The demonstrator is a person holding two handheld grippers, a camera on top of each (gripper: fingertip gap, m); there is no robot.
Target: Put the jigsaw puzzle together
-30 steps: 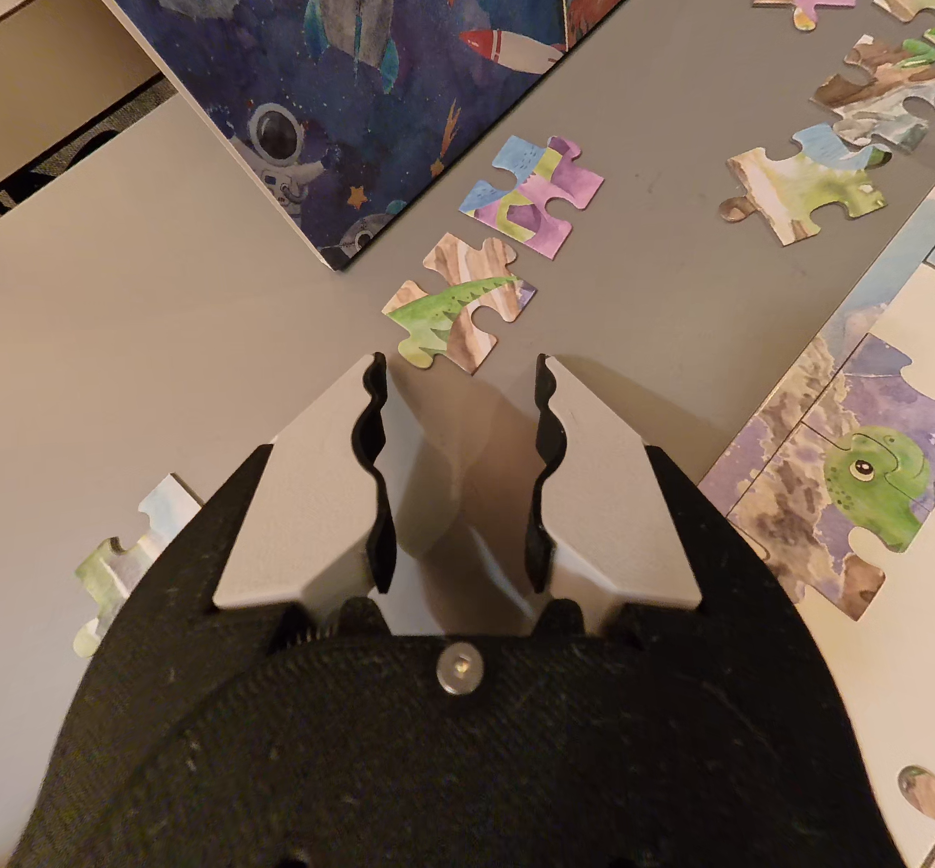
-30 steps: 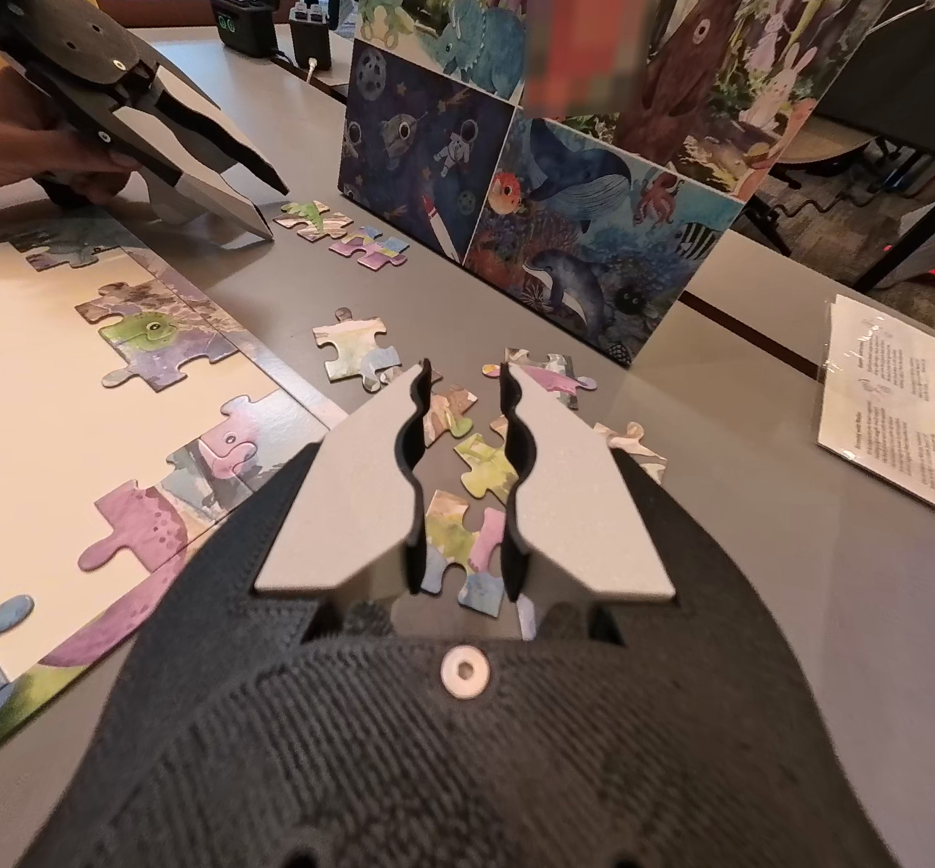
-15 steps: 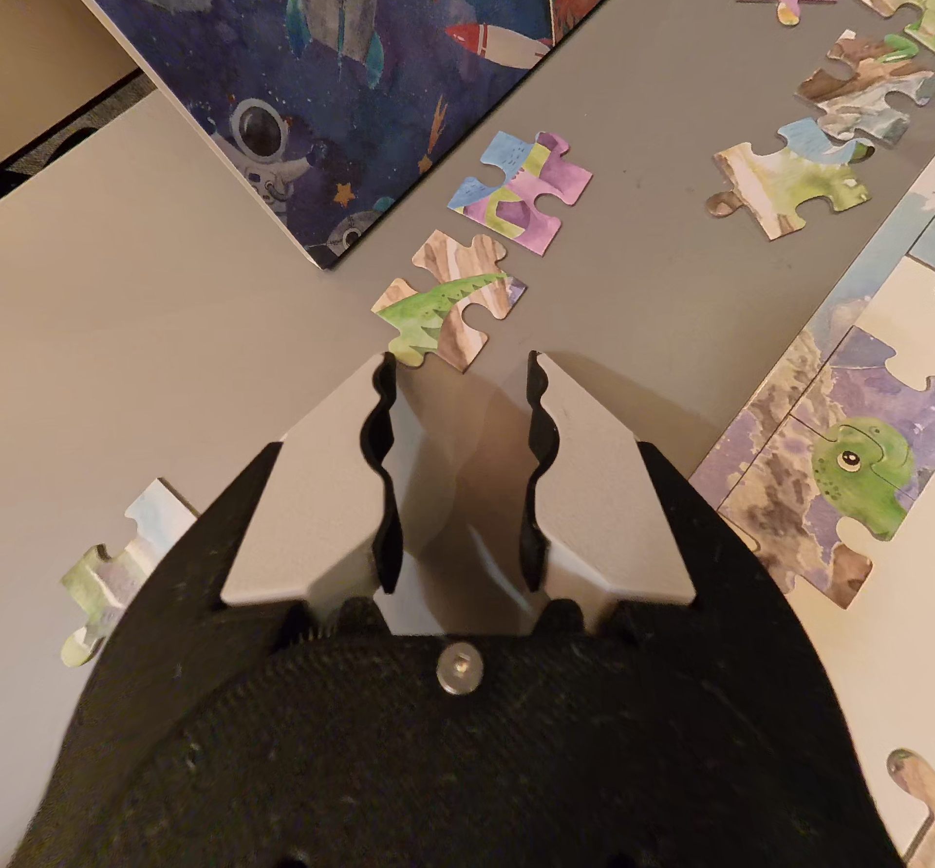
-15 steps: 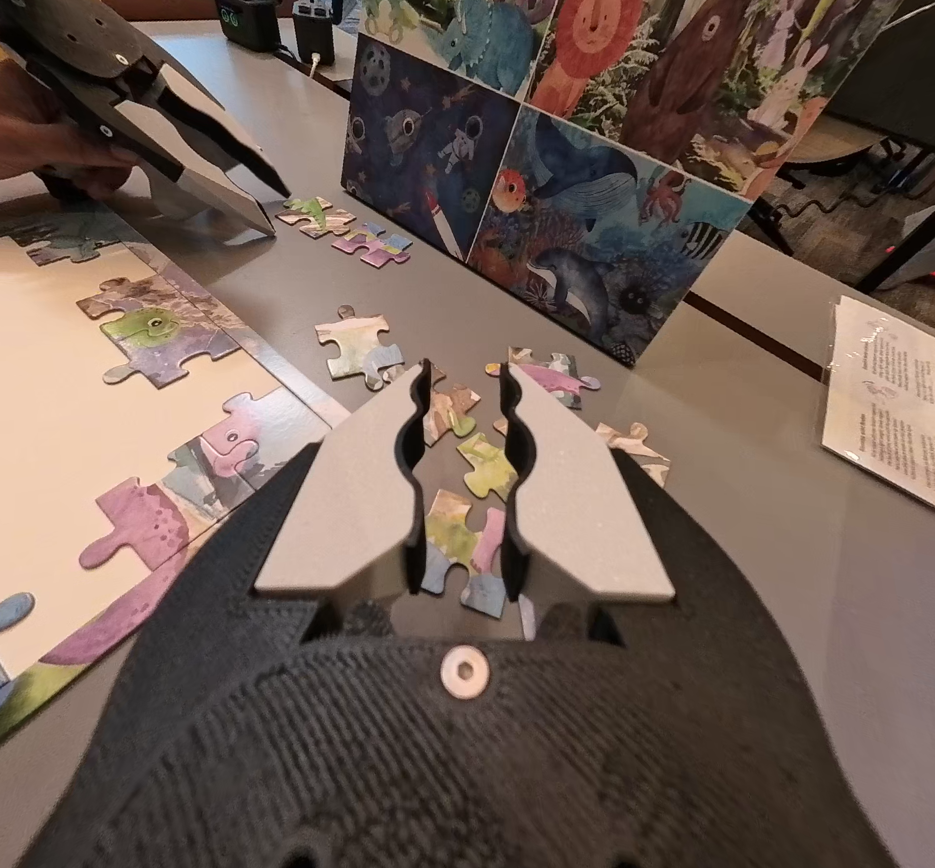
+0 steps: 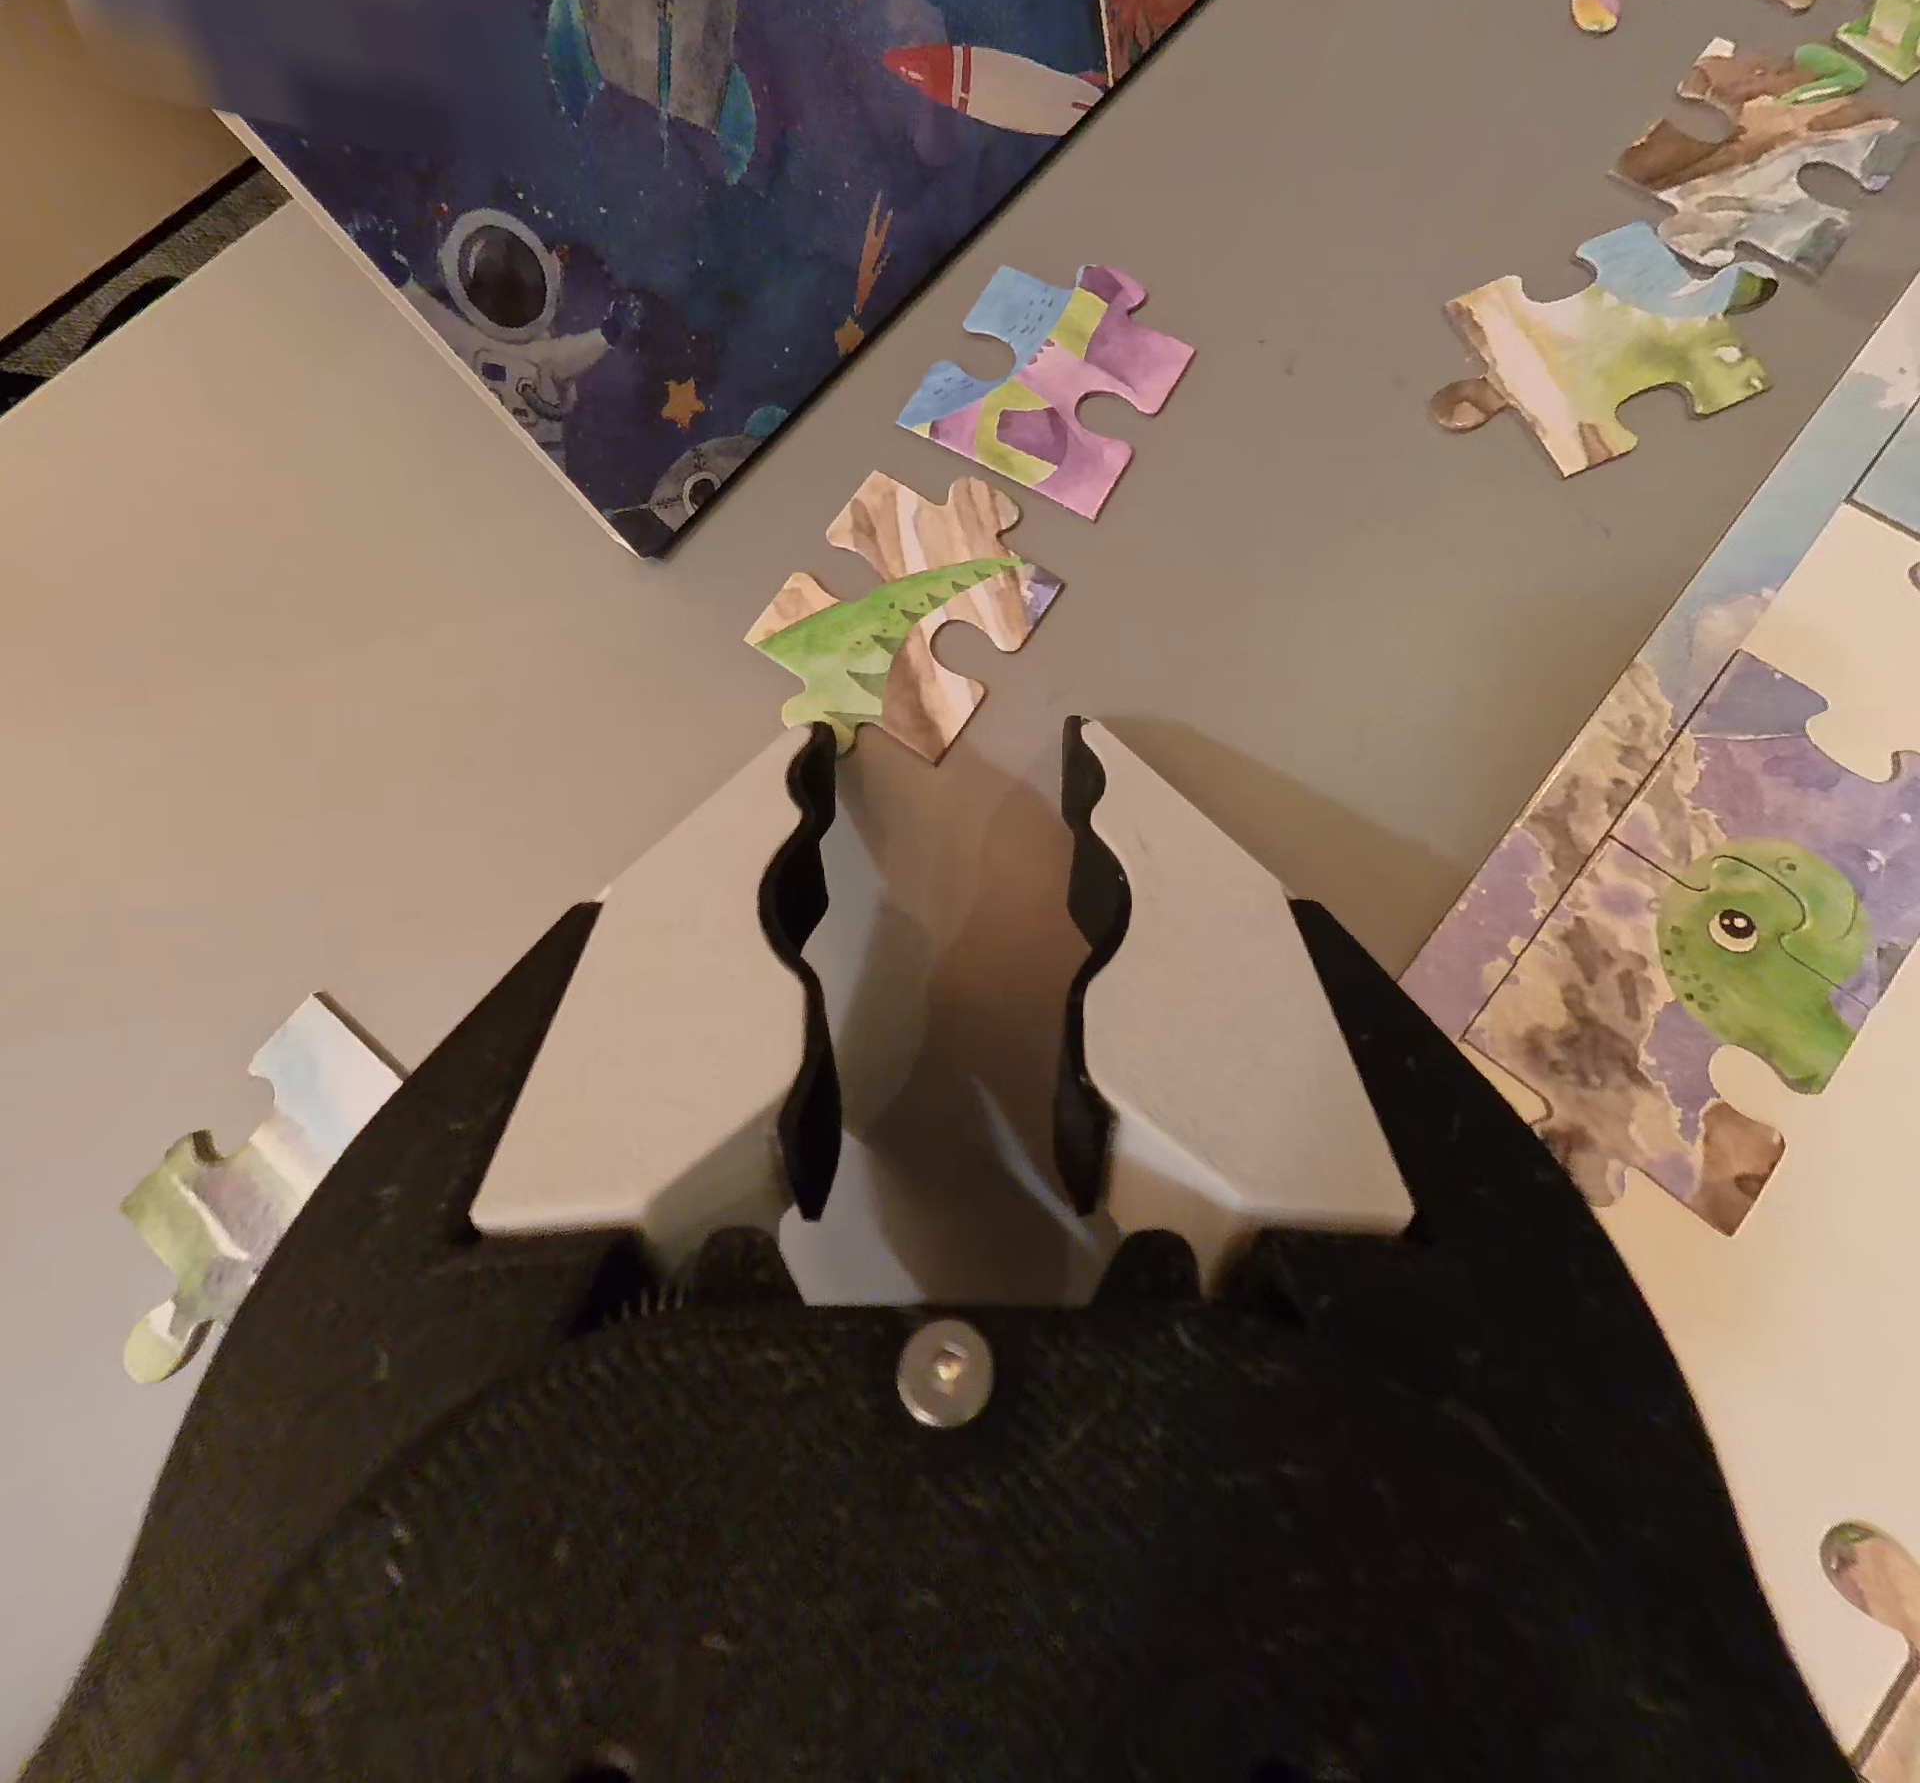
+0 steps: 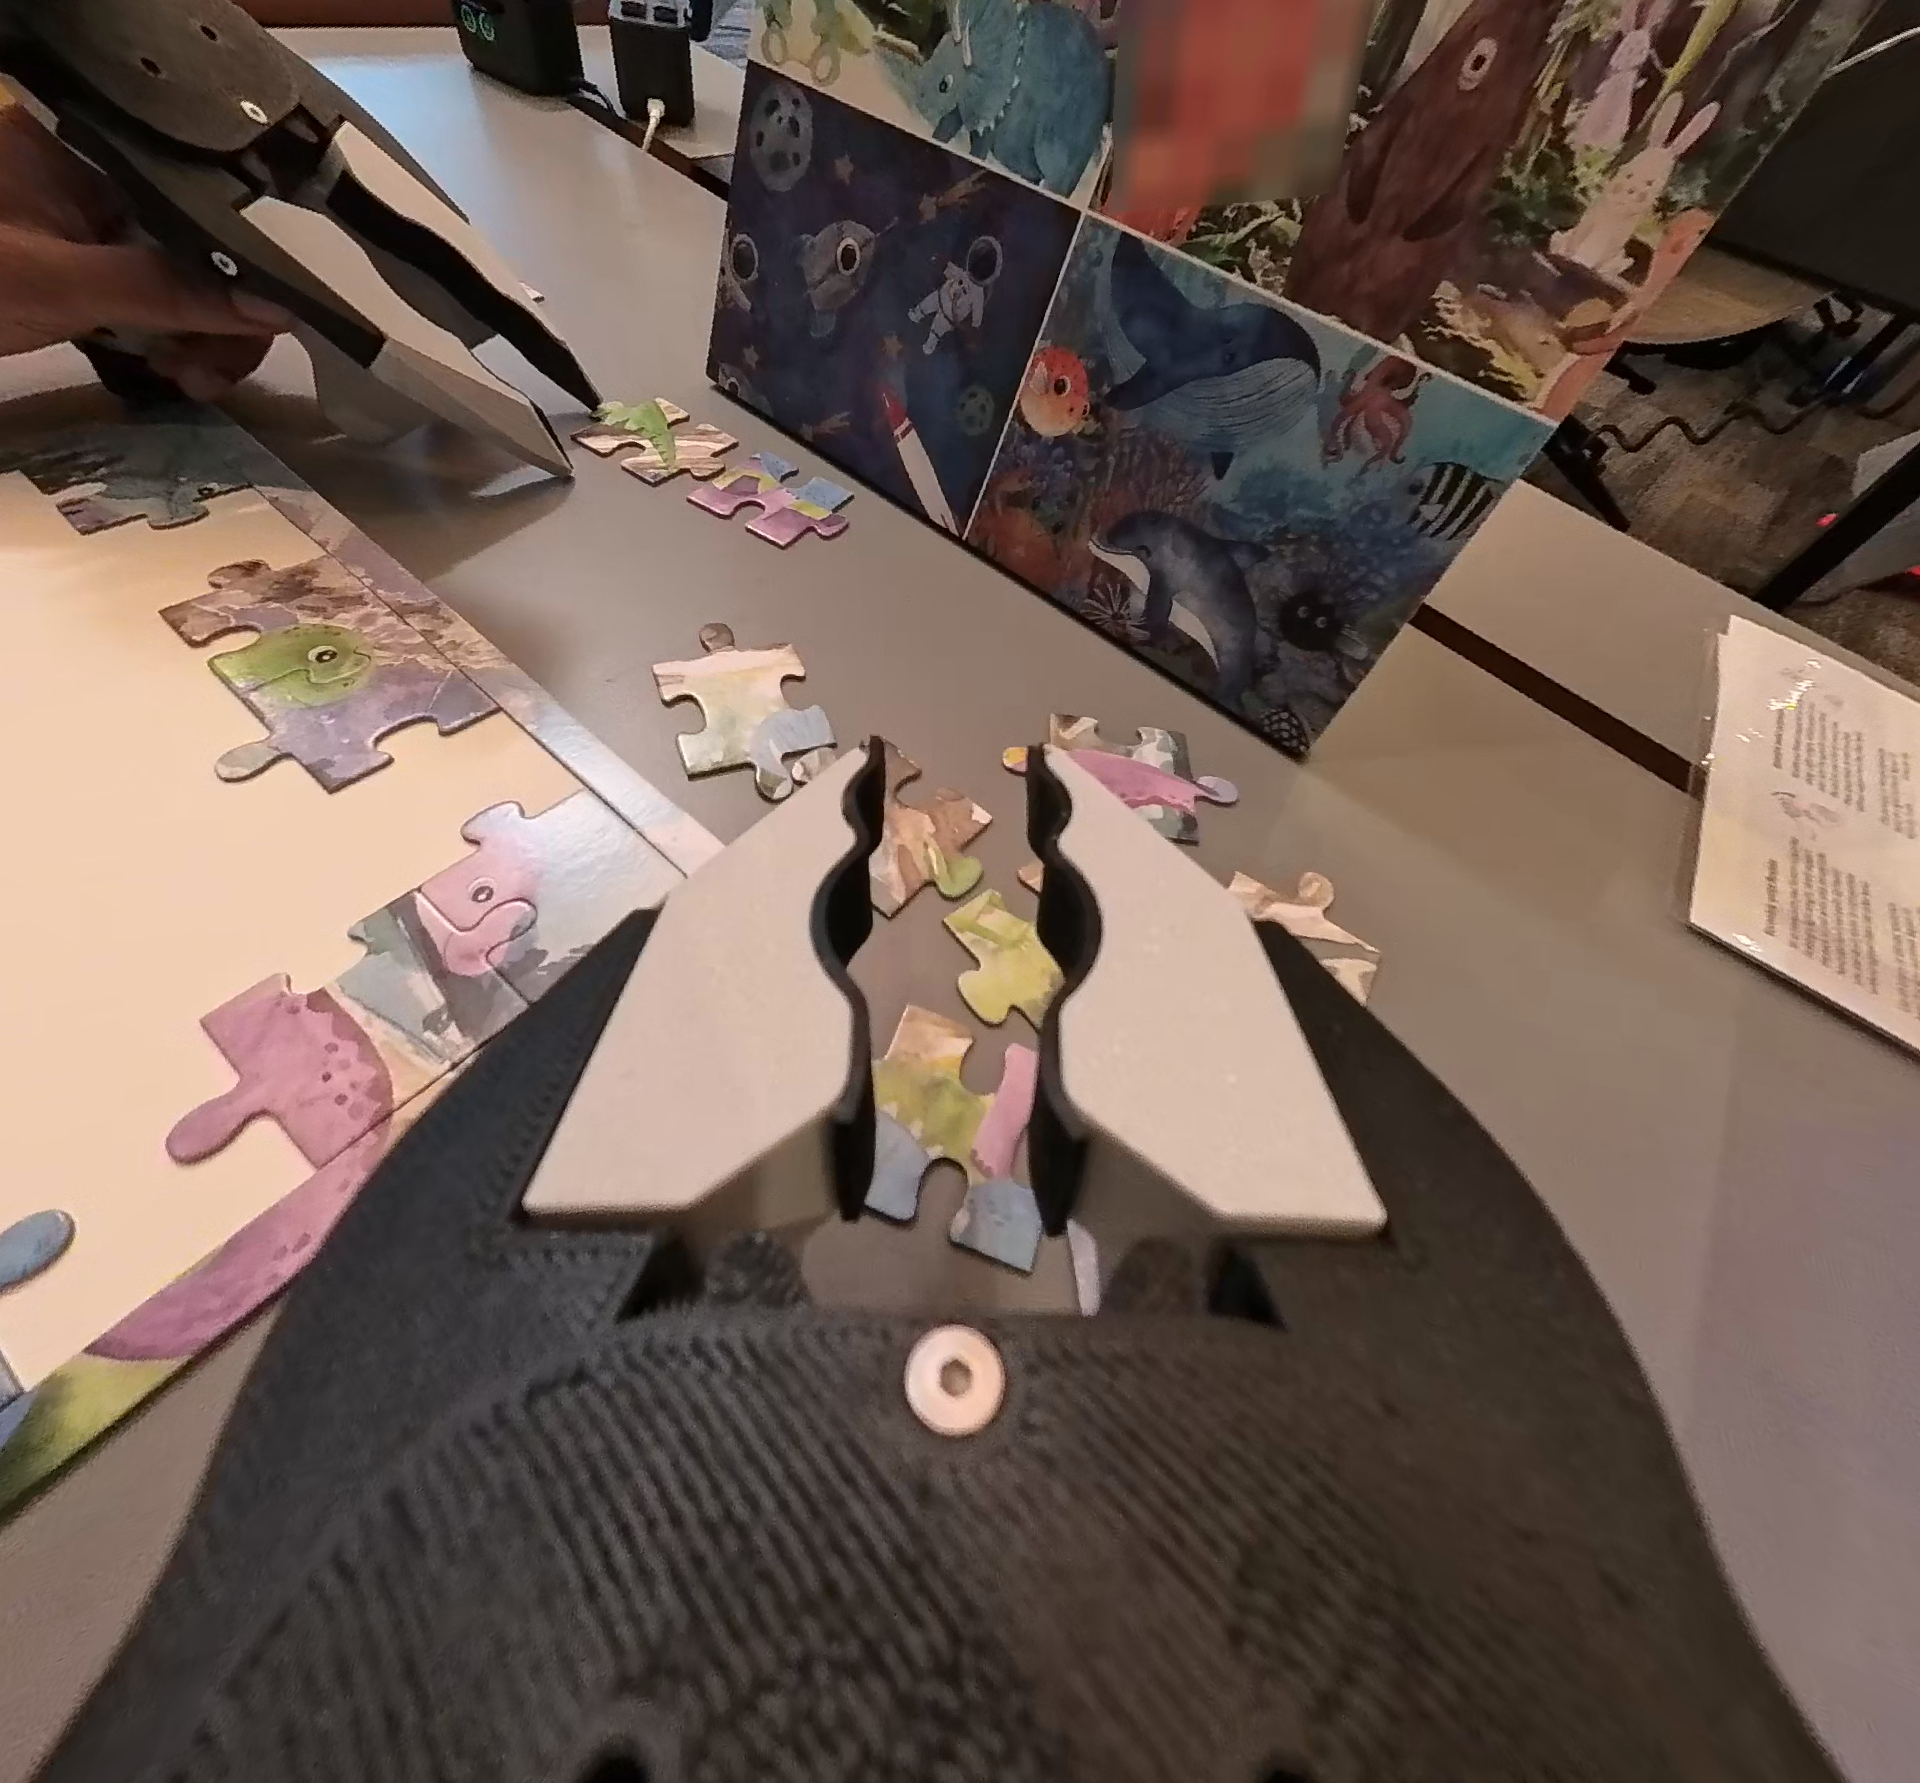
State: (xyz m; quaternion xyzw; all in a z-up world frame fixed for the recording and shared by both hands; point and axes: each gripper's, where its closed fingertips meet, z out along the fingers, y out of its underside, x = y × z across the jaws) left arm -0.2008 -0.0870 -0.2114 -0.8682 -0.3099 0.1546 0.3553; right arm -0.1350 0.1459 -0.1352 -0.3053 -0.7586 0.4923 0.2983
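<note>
Grey matte tabletop [image 5: 1299, 590] in a dim room; chargers and chairs sit blurred beyond.

Left gripper [image 5: 940, 736]: fingers spread, nothing between them, tips low at the near edge of the flat cardboard piece with a green dinosaur tail on brown stripes [image 5: 904, 621]. One black tip appears to touch its green corner; contact uncertain. Likely lining up to pinch or nudge this piece. Beside it lies the blue, purple and yellow-green piece [image 5: 1044, 388], apart but near.

Right gripper [image 6: 956, 757]: fingers parted, holding nothing, hovering over a loose cluster including a brown and pale piece [image 6: 925, 834] and a green-yellow piece [image 6: 1003, 954]. Looks parked while the left works.

Puzzle tray with cream floor and printed border [image 6: 135, 798] lies at the person's side, only partly filled; a placed green dinosaur-head piece [image 5: 1756, 954] sits near its edge. Much remains undone.

Obstacles: upright illustrated picture board with space and sea panels [image 6: 1039, 331] stands close behind the target piece, limiting forward reach. A pale sky-and-green piece [image 5: 223, 1203] lies half hidden under the left gripper body. A clear-sleeved printed sheet [image 6: 1818, 829] rests well off right.
</note>
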